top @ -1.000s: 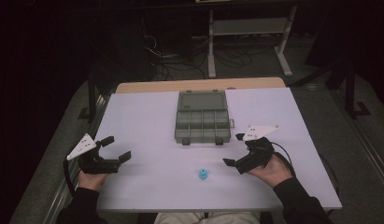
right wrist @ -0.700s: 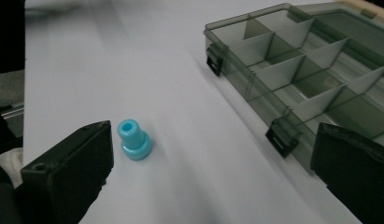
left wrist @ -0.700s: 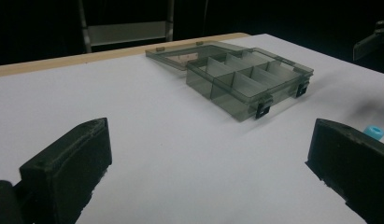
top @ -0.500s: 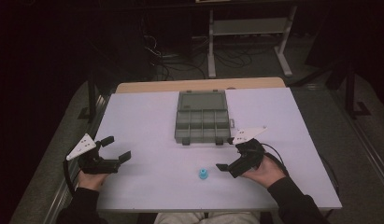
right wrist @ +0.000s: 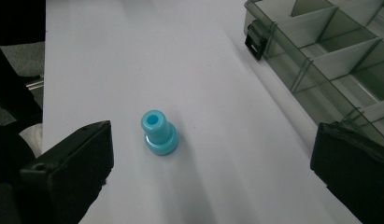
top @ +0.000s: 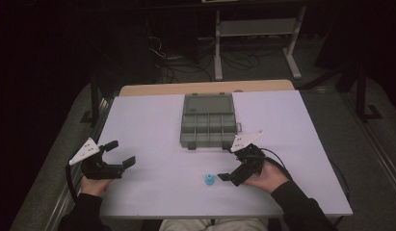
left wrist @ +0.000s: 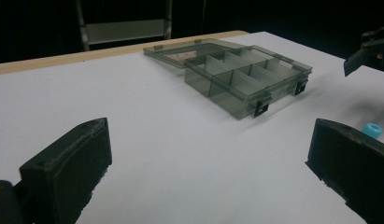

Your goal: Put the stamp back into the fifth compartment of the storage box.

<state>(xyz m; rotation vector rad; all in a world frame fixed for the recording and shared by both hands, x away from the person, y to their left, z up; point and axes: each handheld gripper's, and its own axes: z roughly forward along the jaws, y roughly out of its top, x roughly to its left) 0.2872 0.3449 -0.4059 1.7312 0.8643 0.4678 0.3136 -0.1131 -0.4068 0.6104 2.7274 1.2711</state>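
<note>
Reaching with our right gripper [top: 232, 169], jaws spread wide, we have the small blue stepped cap [right wrist: 159, 133] standing upright on the white table [top: 152, 120] between and just ahead of them, near the open grey compartment box [top: 208, 126]. Our left gripper [top: 119, 153] hovers, jaws also apart, well away. Closing off-centre or too high on the narrow neck could, we judge, tip the cap and roll it away.
</note>
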